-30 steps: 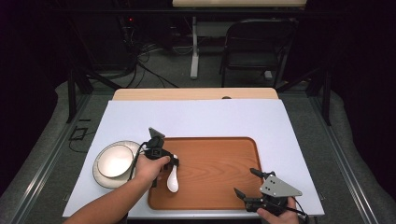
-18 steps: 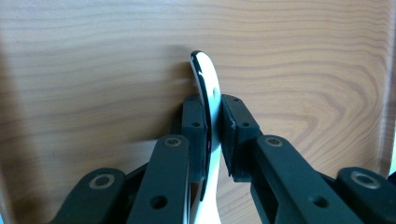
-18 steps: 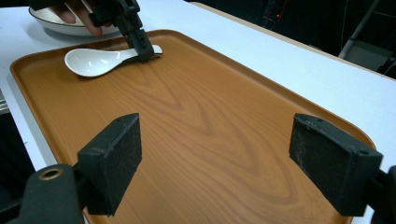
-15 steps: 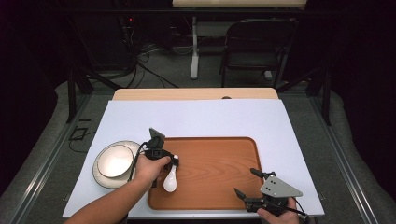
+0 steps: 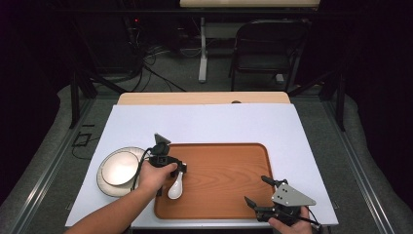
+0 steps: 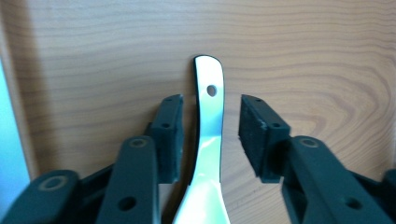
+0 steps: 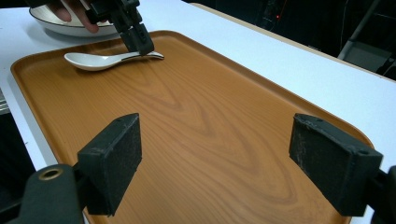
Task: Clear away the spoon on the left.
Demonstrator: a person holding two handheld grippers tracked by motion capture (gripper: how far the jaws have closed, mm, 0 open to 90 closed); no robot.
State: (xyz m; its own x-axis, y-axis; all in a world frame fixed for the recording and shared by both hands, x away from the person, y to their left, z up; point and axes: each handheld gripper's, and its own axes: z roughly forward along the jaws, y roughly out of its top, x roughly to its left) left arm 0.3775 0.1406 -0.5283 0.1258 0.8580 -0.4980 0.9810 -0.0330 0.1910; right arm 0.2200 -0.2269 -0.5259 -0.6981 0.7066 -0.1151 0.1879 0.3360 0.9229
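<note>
A white ceramic spoon [image 5: 175, 187] lies on the brown wooden tray [image 5: 229, 165] near its left edge, bowl end toward the person. My left gripper [image 5: 181, 167] points down over the spoon's handle [image 6: 208, 140]. Its jaws have just been opening and now stand apart on either side of the handle, with neither pad pressing on it. In the right gripper view the spoon [image 7: 100, 60] rests flat on the tray [image 7: 196, 116] under the left gripper [image 7: 137, 42]. My right gripper [image 5: 255, 190] hovers wide open at the tray's front right corner, holding nothing [image 7: 233, 149].
A white bowl on a plate [image 5: 119, 168] sits on the white table cover just left of the tray, close to the left hand. The cover's front edge runs just below the tray. A chair and cables stand beyond the table's far edge.
The left gripper's jaws have spread apart off the spoon's handle, and the spoon lies on the tray. Both hands have stayed in place.
</note>
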